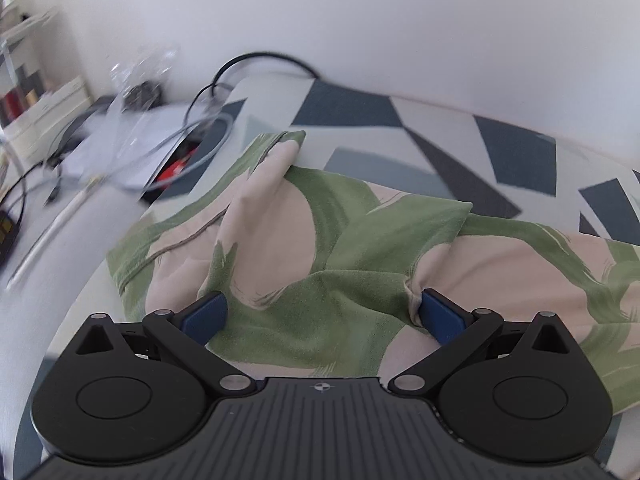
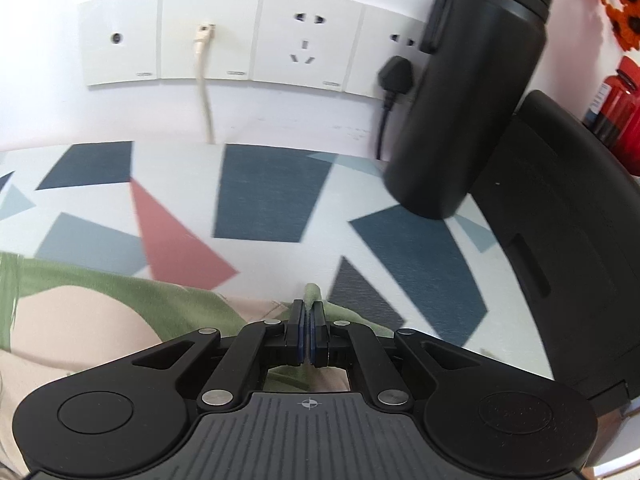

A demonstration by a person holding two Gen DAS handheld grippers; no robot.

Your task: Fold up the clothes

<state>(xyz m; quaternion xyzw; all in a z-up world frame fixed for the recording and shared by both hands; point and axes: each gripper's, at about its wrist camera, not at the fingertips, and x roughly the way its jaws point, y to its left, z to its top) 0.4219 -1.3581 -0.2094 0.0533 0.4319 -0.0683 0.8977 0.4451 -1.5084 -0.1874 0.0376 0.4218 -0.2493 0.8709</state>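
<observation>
While right hand-held gripper [image 2: 307, 334] pinches garment [image 1: 320, 248] edge; left hand-held gripper [image 1: 320, 312] spread wide | tablecloth [image 2: 264, 192] bare beyond.

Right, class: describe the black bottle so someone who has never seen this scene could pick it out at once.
Start at the row of white wall sockets above the patterned tablecloth. Follow them right to where a black plug sits. Just right of it stands the black bottle, tall and matte with a silver ring near its top, unlike the red jar further right.
</observation>
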